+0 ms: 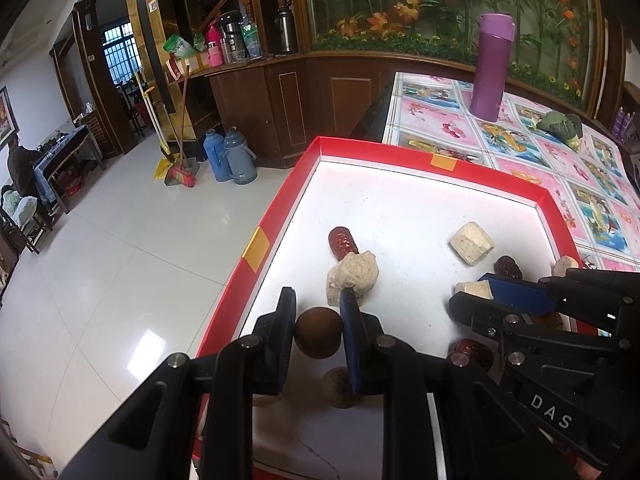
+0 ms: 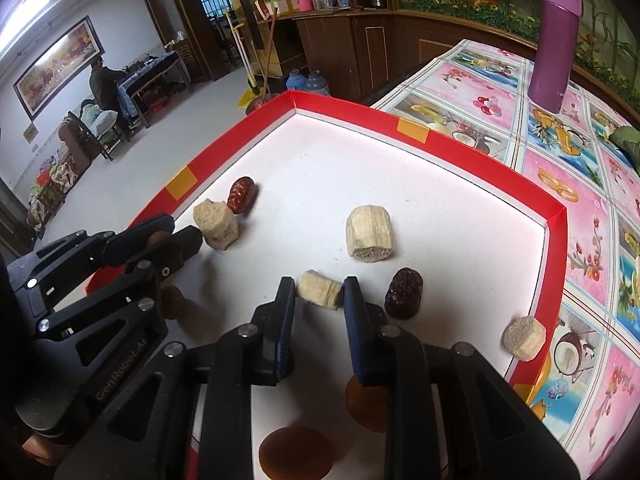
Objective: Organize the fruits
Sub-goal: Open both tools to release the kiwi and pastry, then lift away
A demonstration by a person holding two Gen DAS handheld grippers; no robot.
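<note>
A red-rimmed white tray (image 1: pixel 280 216) (image 2: pixel 556 216) holds the fruits. My left gripper (image 1: pixel 319 322) is shut on a round brown fruit (image 1: pixel 319 333), held just above the tray floor; it also shows in the right wrist view (image 2: pixel 160 240). My right gripper (image 2: pixel 319 292) is shut on a small beige chunk (image 2: pixel 320 290); it shows in the left wrist view (image 1: pixel 486 292) too. Loose in the tray lie red dates (image 1: pixel 342 242) (image 2: pixel 404 292), beige chunks (image 1: pixel 352 278) (image 1: pixel 472 243) (image 2: pixel 370 237) and brown round fruits (image 2: pixel 296 454).
The tray sits at the edge of a table with a pink flowered cloth (image 1: pixel 520 148). A purple flask (image 1: pixel 490 68) and a green leafy item (image 1: pixel 560 126) stand farther back. One beige chunk (image 2: pixel 524 338) rests on the tray's right rim. Tiled floor (image 1: pixel 120 260) lies left.
</note>
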